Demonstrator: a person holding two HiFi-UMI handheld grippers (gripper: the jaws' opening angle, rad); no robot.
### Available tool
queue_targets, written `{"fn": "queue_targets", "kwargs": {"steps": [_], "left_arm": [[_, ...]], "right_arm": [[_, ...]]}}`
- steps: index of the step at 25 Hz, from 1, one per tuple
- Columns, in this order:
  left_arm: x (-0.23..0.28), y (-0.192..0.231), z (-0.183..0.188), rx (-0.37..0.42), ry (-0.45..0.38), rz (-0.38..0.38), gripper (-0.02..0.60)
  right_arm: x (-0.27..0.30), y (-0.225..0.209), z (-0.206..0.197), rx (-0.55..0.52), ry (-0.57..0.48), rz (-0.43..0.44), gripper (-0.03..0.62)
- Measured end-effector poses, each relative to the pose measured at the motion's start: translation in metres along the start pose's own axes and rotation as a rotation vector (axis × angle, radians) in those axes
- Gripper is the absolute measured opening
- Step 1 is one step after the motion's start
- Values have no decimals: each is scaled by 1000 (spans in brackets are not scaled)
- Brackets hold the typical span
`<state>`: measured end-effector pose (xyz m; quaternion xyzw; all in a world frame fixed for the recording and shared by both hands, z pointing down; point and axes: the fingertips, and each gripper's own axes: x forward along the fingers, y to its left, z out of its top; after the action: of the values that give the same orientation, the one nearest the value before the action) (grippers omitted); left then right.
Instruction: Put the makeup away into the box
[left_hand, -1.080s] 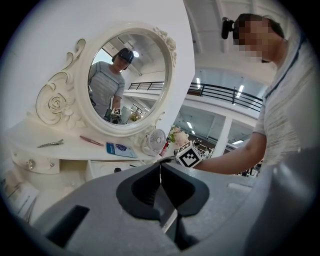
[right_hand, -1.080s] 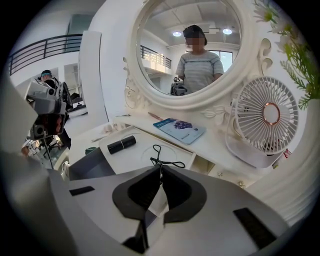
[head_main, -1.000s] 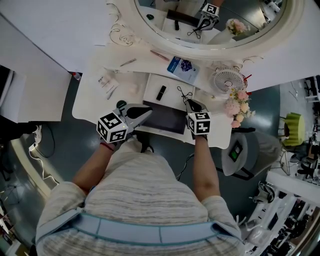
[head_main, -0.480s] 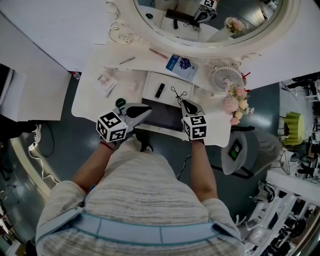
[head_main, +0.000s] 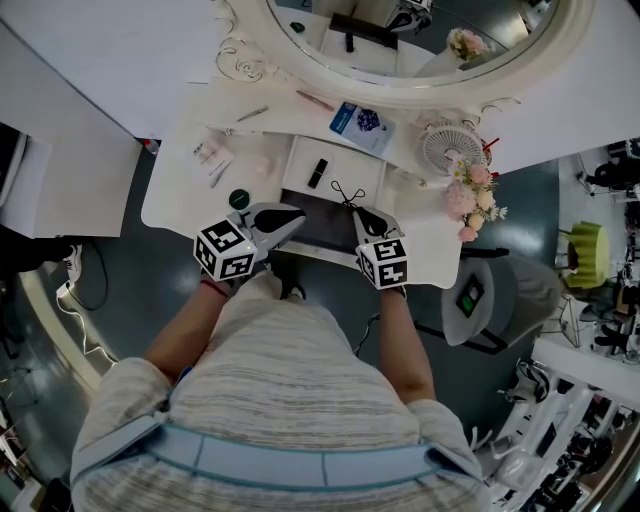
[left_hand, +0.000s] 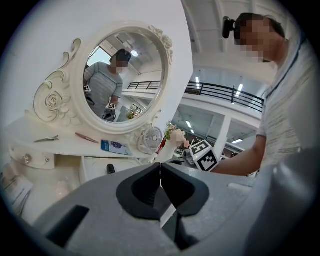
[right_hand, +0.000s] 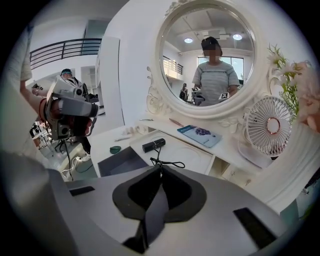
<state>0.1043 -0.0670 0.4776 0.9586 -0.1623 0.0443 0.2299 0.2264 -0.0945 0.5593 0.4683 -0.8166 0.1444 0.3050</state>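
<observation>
Shifted left toward the dark box (head_main: 320, 228), my right tool (head_main: 358, 214) pinches a thin black cord (right_hand: 159, 161) at its very tips; my left tool (head_main: 298, 213) is closed, empty. So slight a pinch could let it slip.

Black cord (right_hand: 159, 159), white vanity (head_main: 175, 200)

The mirror (head_main: 420, 45) stands at the far edge of the surface (head_main: 180, 200). On the ledge below it lie, left to right, a clip (head_main: 253, 115), a thin stick (head_main: 316, 100), a booklet (head_main: 361, 121) and a fan (head_main: 446, 150), with flowers (head_main: 472, 195) nearer, at the right edge. In the middle a tray (head_main: 360, 170) holds a tube (head_main: 318, 173) left of its middle. The box (head_main: 325, 228) sits just nearer, with a round lid (head_main: 239, 199) at its left and packets (head_main: 212, 160) farther left. The left tool (head_main: 298, 213) is at the box's left, the right tool (head_main: 357, 212) at its right, with a cord (head_main: 345, 192) at its tips over the tray's near edge.
</observation>
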Motion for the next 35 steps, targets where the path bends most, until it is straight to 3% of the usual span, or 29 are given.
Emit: {"fn": "queue_targets", "kwargs": {"steps": [25,35], "left_arm": [[10,-13,-9,-3,16,-4,15],[6,-11,-12,-7,21,-2,15]], "right_arm": [[-2,27,-51,15,98,76,20],[13,19,-68,15,172,39,20]]}}
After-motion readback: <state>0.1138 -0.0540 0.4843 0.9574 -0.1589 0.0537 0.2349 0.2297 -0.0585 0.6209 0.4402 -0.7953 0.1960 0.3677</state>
